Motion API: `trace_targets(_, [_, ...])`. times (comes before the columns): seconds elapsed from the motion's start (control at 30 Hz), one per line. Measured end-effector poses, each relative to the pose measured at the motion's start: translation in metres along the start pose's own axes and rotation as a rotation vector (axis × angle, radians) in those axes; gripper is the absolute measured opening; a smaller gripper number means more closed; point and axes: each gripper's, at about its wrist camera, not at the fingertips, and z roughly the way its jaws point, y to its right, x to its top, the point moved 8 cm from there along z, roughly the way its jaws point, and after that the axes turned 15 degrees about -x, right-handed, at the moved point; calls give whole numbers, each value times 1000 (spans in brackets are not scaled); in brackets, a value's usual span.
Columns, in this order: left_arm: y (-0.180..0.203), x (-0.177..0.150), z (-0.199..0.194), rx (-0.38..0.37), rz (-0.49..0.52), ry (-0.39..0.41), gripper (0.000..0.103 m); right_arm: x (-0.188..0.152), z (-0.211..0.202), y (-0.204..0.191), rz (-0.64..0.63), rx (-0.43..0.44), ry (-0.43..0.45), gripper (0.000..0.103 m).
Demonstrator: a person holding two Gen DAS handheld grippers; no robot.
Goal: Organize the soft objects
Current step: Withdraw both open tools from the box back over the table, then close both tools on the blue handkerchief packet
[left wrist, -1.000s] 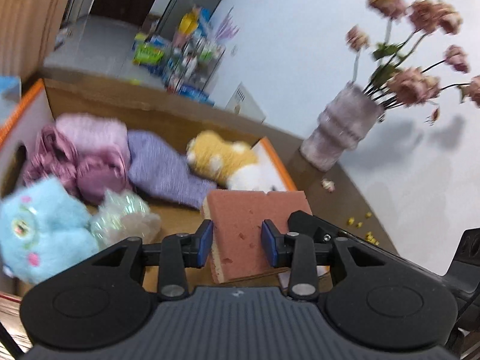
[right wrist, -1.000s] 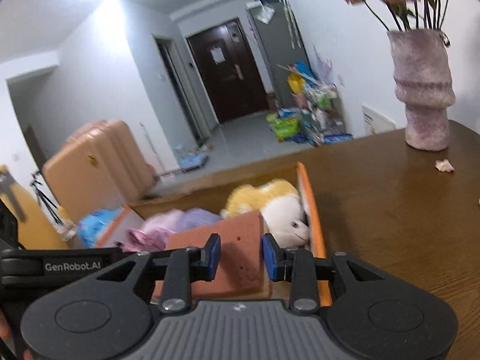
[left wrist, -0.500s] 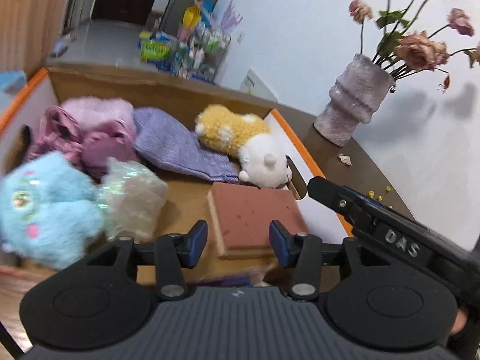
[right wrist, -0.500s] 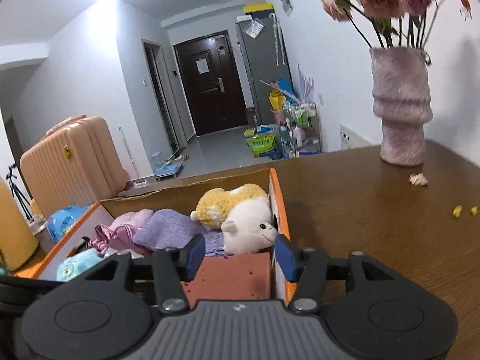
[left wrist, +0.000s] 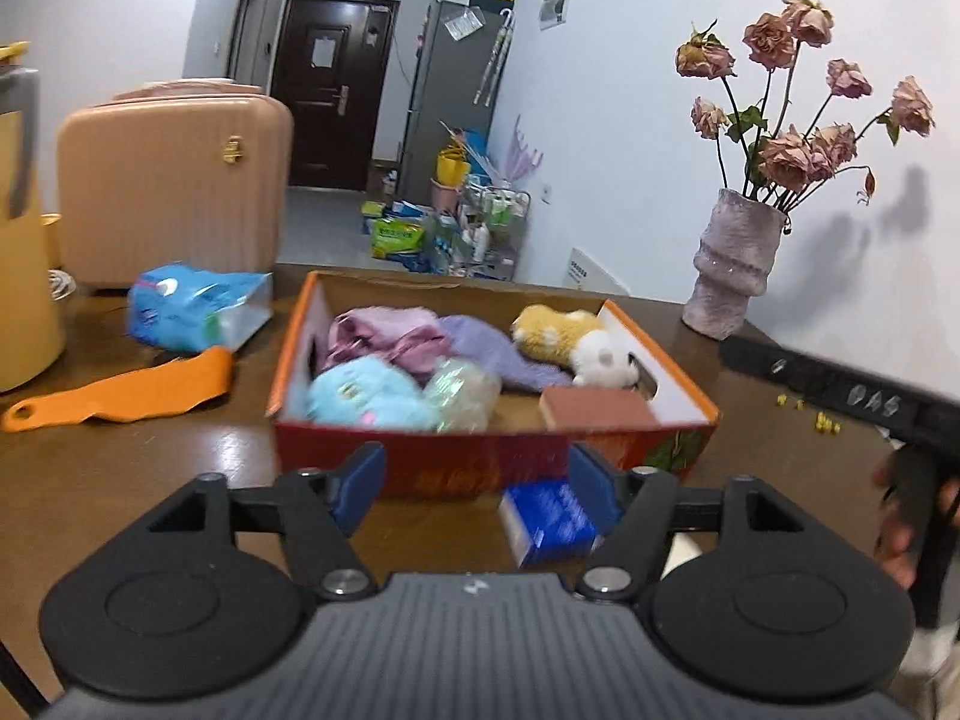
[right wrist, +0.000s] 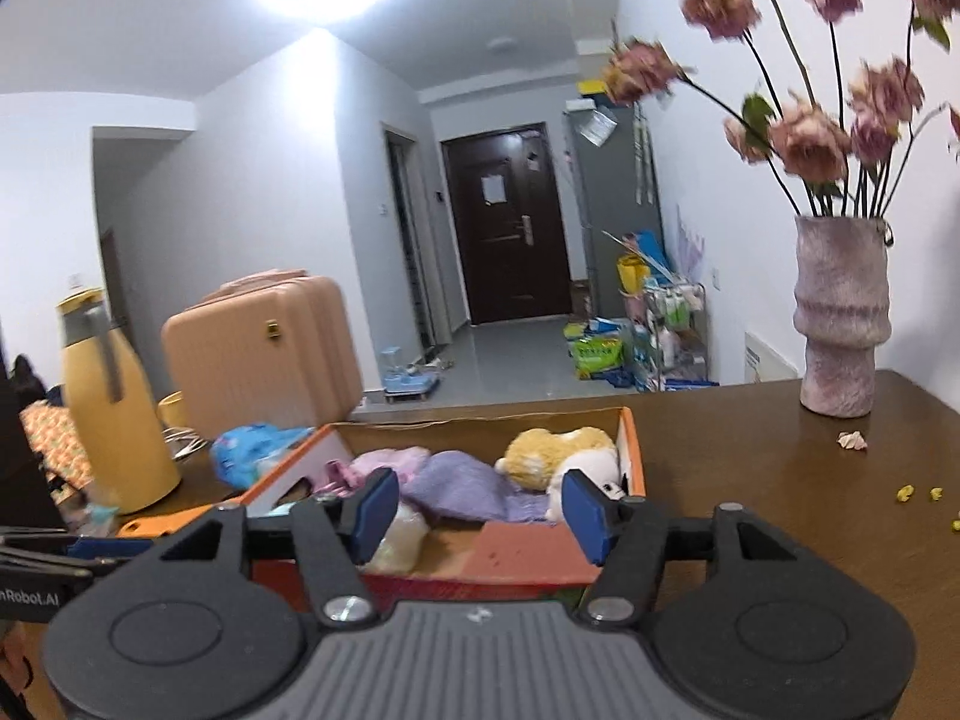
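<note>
1. Far left on the table (left wrist: 90, 498): yellow jug (right wrist: 114, 414), orange strip (left wrist: 120, 393), blue packet (left wrist: 198, 306); none of it plainly soft goods left to sort, though hard to be sure.
2. Centre: orange box (left wrist: 492, 462) holding blue plush (left wrist: 360, 393), pink cloth (left wrist: 390, 336), purple knit (left wrist: 498, 351), yellow-white plush (left wrist: 570, 336), and terracotta sponge (left wrist: 594, 405) lying flat in the near right corner, long axis apparently across the box.
3. Left gripper (left wrist: 474, 480): jaws opening, nothing between, short of the box front.
4. Right gripper (right wrist: 480, 513): jaws opening too, empty, sponge beyond.
5. Judged step: sponge released, pulling clear. Next: finding another soft item; small blue box (left wrist: 552, 522) looks rigid.
</note>
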Motion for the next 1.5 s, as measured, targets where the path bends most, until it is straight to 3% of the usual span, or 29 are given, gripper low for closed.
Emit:
trace_targets(0.2, [-1, -41, -39, 10, -2, -12, 79, -29, -54, -10, -27, 9, -2, 70])
trace_targets(0.37, [0, -63, -75, 34, 34, 26, 85, -60, -92, -19, -17, 6, -31, 76])
trace_targets(0.73, [-5, -112, -123, 23, 21, 26, 92, -136, -147, -35, -61, -31, -95, 79])
trace_targets(1.1, [4, -127, -132, -50, 6, 21, 98, -143, -172, -45, -49, -42, -66, 88])
trace_targets(1.5, [4, -115, -76, -54, -15, -53, 98, -139, -128, -30, -18, -45, -133, 84])
